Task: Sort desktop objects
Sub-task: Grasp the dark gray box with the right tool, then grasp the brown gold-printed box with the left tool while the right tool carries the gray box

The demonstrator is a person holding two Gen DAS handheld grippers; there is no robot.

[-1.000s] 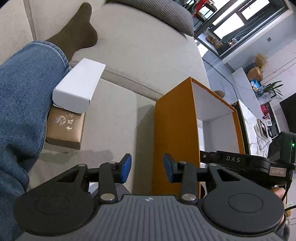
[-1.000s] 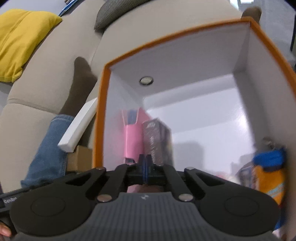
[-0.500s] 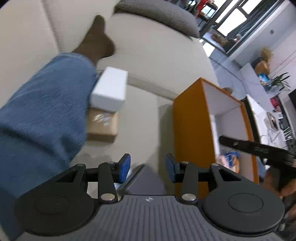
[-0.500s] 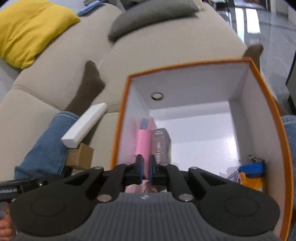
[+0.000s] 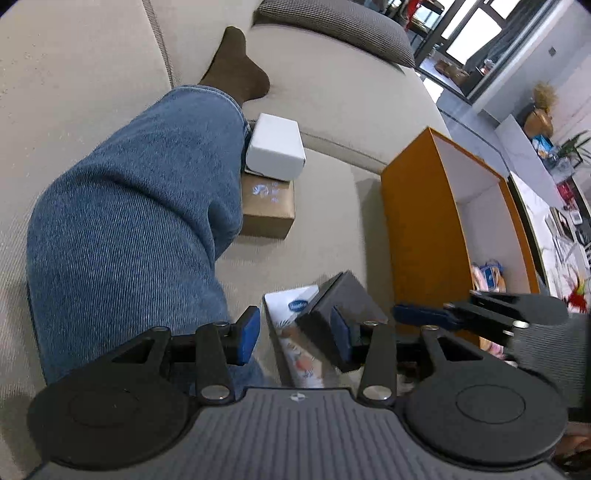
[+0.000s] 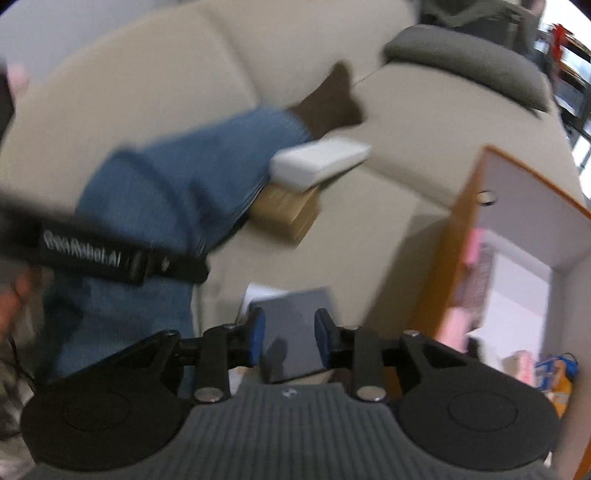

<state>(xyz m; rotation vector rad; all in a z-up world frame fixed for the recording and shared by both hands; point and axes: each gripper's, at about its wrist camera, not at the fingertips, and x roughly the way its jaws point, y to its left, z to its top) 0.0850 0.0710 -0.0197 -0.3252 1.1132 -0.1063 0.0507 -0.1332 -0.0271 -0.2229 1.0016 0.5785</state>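
An orange box (image 5: 417, 221) with a white inside stands open on the beige sofa; it also shows in the right wrist view (image 6: 458, 229), holding a pink item and snack packs. A dark grey box (image 5: 340, 310) and a white printed pack (image 5: 295, 332) lie on the seat beside it. My left gripper (image 5: 293, 334) is open just above them. My right gripper (image 6: 290, 336) is open over the grey box (image 6: 295, 325). A white box (image 5: 275, 146) rests on a brown box (image 5: 266, 206) farther back.
A person's leg in blue jeans (image 5: 140, 221) with a brown sock (image 5: 236, 66) lies along the left of the seat, touching the stacked boxes. A grey cushion (image 5: 332, 26) sits on the sofa back. A room with windows opens at the right.
My right gripper has pulled out of the orange box, swung left and opened. My left gripper has drawn back and tilted down, so the grey box and the white pack now show between its fingers.
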